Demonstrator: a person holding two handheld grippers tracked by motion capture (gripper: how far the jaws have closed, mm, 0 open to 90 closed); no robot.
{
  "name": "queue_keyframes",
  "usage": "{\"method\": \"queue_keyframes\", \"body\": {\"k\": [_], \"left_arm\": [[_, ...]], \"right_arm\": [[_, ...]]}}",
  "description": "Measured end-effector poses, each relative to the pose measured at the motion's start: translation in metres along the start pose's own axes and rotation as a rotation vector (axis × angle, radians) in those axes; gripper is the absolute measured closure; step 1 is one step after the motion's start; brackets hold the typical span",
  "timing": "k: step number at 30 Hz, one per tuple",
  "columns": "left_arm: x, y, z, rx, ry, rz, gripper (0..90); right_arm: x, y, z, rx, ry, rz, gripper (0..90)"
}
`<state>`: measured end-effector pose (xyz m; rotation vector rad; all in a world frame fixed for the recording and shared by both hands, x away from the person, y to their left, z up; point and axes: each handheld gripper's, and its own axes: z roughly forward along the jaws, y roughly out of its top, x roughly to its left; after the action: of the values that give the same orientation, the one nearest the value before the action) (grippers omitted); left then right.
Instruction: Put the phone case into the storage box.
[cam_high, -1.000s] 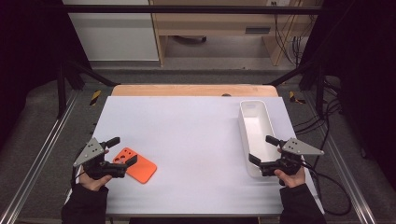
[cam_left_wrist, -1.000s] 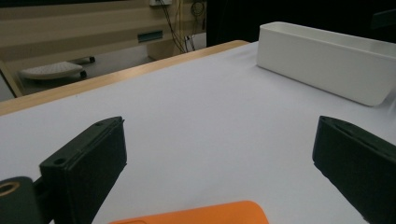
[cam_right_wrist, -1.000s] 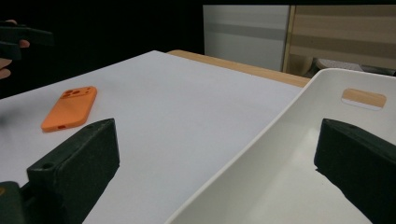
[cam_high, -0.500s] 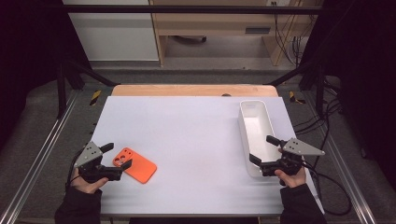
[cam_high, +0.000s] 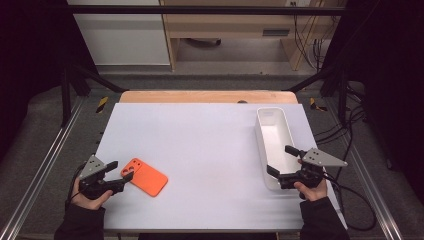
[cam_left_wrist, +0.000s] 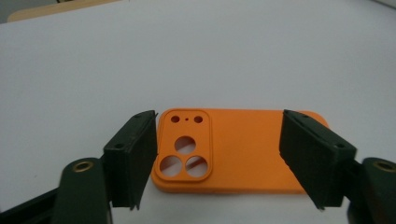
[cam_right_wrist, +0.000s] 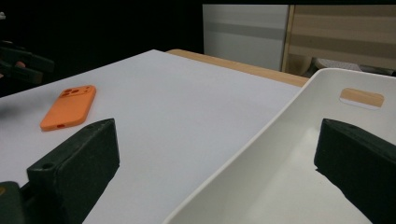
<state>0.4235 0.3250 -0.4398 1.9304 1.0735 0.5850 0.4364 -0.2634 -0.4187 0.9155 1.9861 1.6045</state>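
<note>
Sliding the wide-open left tongs (cam_left_wrist: 217, 163) further so both jaws straddle the case (cam_left_wrist: 233, 151), while the right tongs (cam_high: 284, 162), also released, bracket the tray (cam_high: 275, 131) wall.

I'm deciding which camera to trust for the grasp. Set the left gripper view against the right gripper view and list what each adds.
Left gripper view alone: the camera cutouts in the orange phone case close up, with the left tool open, one jaw on either side of the case. Right gripper view alone: the white tray with its handle slot, and the right tool open astride the tray's wall. Both share: the case lying flat on the white table.
</note>
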Motion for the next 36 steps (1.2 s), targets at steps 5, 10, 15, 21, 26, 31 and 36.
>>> {"method": "queue_keyframes", "body": {"k": [5, 10, 15, 21, 26, 31, 36], "left_arm": [[0.0, -0.003, 0.001, 0.043, 0.021, 0.004, 43.5], [0.0, -0.005, 0.002, 0.084, 0.03, 0.007, 54.2], [0.0, -0.007, 0.004, 0.117, 0.052, 0.018, 66.8], [0.001, -0.009, 0.006, 0.141, 0.063, 0.007, 76.7], [0.003, -0.011, 0.01, 0.185, 0.087, 0.0, 85.5], [0.005, -0.012, 0.012, 0.203, 0.107, -0.019, 89.6], [0.007, -0.014, 0.018, 0.233, 0.124, -0.033, 89.8]], "right_arm": [[0.0, 0.0, 0.0, 0.0, 0.001, 0.0, 0.4], [0.0, 0.0, 0.0, 0.004, -0.001, 0.0, 0.4], [0.0, 0.0, 0.001, 0.007, 0.0, -0.002, 0.4], [0.0, 0.0, 0.0, 0.005, 0.0, 0.0, 0.4], [0.0, 0.0, 0.0, 0.004, -0.001, -0.003, 0.4], [0.0, 0.0, 0.0, 0.004, -0.001, -0.002, 0.4], [0.0, 0.0, 0.0, 0.004, -0.003, -0.003, 0.4]]}}
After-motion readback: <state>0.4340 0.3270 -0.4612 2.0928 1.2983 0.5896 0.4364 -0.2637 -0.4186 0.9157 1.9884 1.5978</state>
